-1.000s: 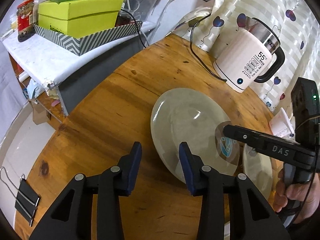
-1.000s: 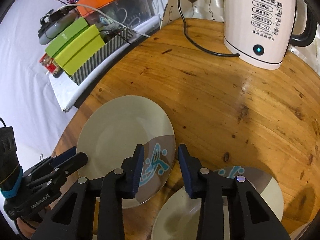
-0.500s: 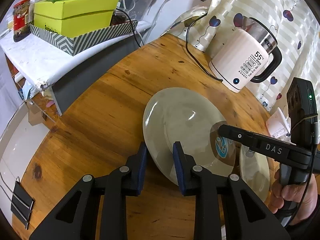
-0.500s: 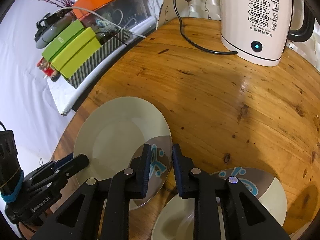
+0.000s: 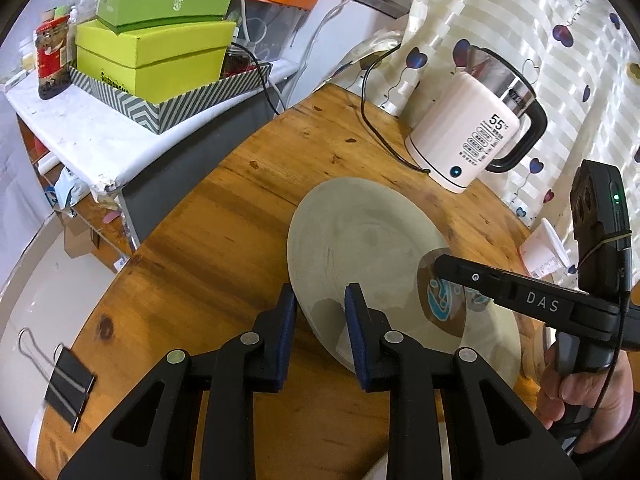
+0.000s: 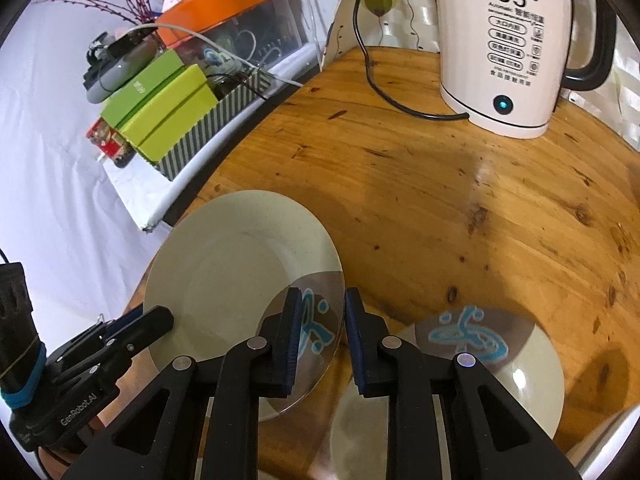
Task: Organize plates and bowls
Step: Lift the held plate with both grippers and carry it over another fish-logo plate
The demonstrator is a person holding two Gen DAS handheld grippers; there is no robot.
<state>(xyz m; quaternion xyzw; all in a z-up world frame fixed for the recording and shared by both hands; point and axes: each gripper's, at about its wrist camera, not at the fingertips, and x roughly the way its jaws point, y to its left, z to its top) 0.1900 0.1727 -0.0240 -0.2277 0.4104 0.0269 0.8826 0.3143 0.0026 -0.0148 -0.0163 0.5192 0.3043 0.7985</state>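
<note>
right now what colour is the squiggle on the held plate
Bright blue, on a grey-brown patch of the cream plate; clearest in the right wrist view.

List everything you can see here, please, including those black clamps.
held plate: one, beige with blue motif, between both grippers, overlapping the second plate
second plate: one, same colours, flat on table, right
kettle: one, white, table's far side
cord: one, black, behind kettle
table: one, brown wood
boxes: two, green, in striped tray on shelf
jar: one, red-labelled, shelf
clip: one, black, table's left edge
left gripper: black, just closed on held plate's rim
right gripper: black, just closed on opposite rim
hand: one, holding right gripper
</note>
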